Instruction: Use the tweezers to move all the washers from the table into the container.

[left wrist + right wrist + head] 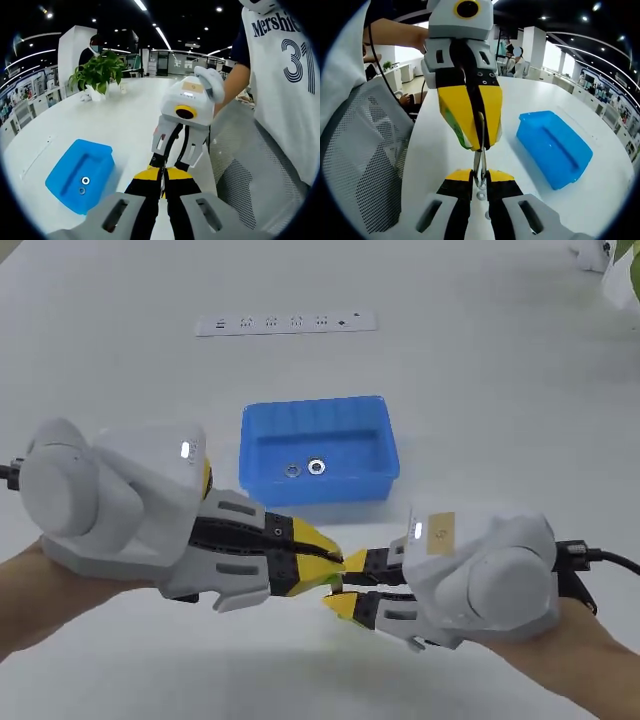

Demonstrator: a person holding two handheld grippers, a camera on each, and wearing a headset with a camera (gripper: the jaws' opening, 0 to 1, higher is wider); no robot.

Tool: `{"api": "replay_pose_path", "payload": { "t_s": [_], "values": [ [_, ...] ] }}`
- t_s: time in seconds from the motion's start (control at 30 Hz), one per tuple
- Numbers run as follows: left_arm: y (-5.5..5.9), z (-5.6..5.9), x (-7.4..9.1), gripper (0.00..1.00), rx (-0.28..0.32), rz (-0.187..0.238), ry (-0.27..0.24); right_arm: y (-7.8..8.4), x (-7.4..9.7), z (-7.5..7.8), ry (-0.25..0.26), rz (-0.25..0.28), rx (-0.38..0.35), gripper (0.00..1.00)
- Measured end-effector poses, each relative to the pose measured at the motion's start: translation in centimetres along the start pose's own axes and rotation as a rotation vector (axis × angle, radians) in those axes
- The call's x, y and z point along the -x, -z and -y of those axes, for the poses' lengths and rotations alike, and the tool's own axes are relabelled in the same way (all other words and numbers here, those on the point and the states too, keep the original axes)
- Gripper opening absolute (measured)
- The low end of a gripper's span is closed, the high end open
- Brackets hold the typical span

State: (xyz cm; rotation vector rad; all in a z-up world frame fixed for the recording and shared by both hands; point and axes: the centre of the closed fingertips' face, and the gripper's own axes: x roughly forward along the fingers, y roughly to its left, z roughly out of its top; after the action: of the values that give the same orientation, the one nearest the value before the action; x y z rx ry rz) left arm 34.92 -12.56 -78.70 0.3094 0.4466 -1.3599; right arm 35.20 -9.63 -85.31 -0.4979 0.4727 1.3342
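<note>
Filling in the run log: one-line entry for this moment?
left gripper: shut on thin metal tweezers | right gripper: shut on same tweezers | blue plastic container: two silver metal washers inside

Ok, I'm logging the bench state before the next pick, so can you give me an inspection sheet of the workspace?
Surface: white table, smooth and evenly lit.
Job's things: blue plastic container holds two metal washers; thin metal tweezers sit between the two grippers.
Clutter: white power strip beyond the container.
Grippers: left gripper and right gripper meet tip to tip, both shut on the tweezers.
Cables: black cable trails from the right gripper.
Surroundings: potted green plant, grey mesh chair, person in a white jersey.
</note>
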Motion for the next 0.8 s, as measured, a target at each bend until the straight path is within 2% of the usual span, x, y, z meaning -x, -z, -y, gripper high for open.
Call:
{"api": "replay_pose_path", "payload": {
  "t_s": [0.37, 0.8],
  "values": [
    [0.0, -0.24, 0.0, 0.06, 0.008, 0.009, -0.003, 0.01, -0.1, 0.24, -0.004, 0.005, -0.007, 0.12],
    [0.12, -0.04, 0.19, 0.06, 0.037, -0.001, 0.002, -0.05, -0.13, -0.17, -0.012, -0.001, -0.007, 0.12]
  ]
}}
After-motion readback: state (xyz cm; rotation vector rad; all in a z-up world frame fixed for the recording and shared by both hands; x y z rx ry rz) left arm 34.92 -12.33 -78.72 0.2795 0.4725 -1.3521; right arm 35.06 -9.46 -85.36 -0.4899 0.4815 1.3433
